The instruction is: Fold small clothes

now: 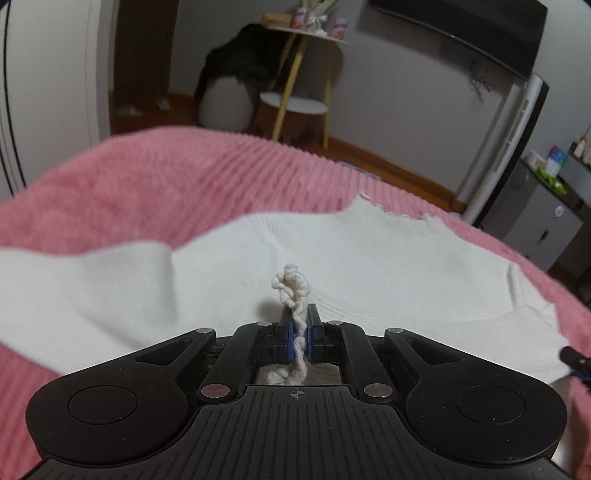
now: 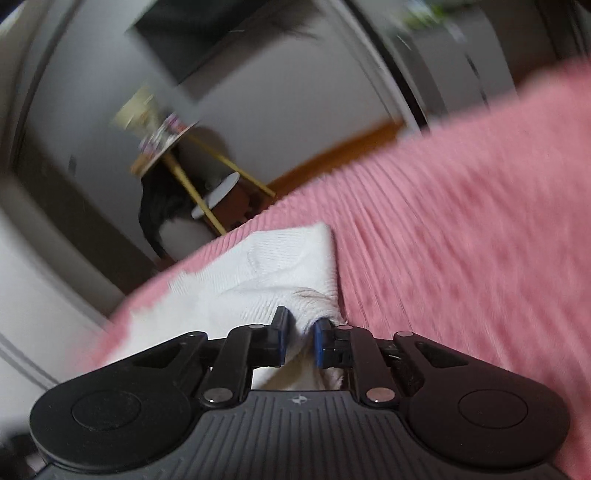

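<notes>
On pink blanket (image 1: 147, 177), white garment (image 1: 369, 251), edges pinched by tongs (image 1: 299, 325).

One white knitted garment (image 1: 369, 254) lies on one pink ribbed blanket (image 1: 155, 184). One twisted white yarn cord (image 1: 293, 295) rises above the garment. Beyond the blanket's far edge stands one round yellow-legged side table (image 1: 295, 74) with two shelves, its top shelf bearing two small cans (image 1: 340, 27). Two black grippers: left (image 1: 299, 325), right (image 2: 301, 338).

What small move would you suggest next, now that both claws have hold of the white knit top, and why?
Probably lift both together and carry the gripped edge over: the left claw pinches the bunched white knit top, the right claw grips its corner, and the rest lies flat on the pink blanket.
</notes>
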`<state>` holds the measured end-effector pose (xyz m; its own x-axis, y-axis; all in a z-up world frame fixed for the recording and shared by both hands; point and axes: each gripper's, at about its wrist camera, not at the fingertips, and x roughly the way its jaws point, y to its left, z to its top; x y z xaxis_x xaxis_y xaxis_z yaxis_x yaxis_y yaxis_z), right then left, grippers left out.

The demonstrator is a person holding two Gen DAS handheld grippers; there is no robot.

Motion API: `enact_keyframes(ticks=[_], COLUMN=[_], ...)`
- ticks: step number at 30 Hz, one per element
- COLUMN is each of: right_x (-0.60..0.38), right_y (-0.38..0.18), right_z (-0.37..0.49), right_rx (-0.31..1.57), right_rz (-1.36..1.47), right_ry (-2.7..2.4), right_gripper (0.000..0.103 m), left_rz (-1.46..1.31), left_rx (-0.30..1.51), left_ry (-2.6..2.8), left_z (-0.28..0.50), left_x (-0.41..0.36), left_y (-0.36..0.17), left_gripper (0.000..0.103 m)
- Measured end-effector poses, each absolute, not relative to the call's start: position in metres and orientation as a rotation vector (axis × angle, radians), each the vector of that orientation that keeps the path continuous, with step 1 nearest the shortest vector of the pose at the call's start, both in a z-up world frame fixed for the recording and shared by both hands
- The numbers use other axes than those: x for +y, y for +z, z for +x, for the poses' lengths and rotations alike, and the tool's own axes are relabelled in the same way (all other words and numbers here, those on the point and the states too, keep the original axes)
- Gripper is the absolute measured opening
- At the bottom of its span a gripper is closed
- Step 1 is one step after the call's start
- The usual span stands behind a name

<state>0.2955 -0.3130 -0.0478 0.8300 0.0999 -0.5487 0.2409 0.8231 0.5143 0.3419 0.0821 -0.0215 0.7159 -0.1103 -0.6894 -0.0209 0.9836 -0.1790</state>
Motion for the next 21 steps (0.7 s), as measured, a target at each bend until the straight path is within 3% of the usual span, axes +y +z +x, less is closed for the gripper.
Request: enact_keyframes(ticks=[5, 15, 21], right_x=[-0.272, -0.265, -0.257], right_y=[-0.049, -0.031, -0.054], right_z=[0.296, 0.293, 0.300], right_rx=[0.635, 0.612, 0.672], right_rz=[0.308, 0.279, 0.227], right_ry=[-0.083, -0.054, -0.070], right_gripper=[0.013, 0.014, 0.015], left_rz=[-0.102, -0.132, -0.108], left_rx=[0.795, 0.773, 0.802], left_ry=[-0.008, 0.019, 0.021], left_z=[0.346, 0.340, 0.343], left_x=[0.085, 0.098, 0.101], left_y=[-0.033, -0.036, -0.054], left_gripper=[0.008, 0.008, 0.009])
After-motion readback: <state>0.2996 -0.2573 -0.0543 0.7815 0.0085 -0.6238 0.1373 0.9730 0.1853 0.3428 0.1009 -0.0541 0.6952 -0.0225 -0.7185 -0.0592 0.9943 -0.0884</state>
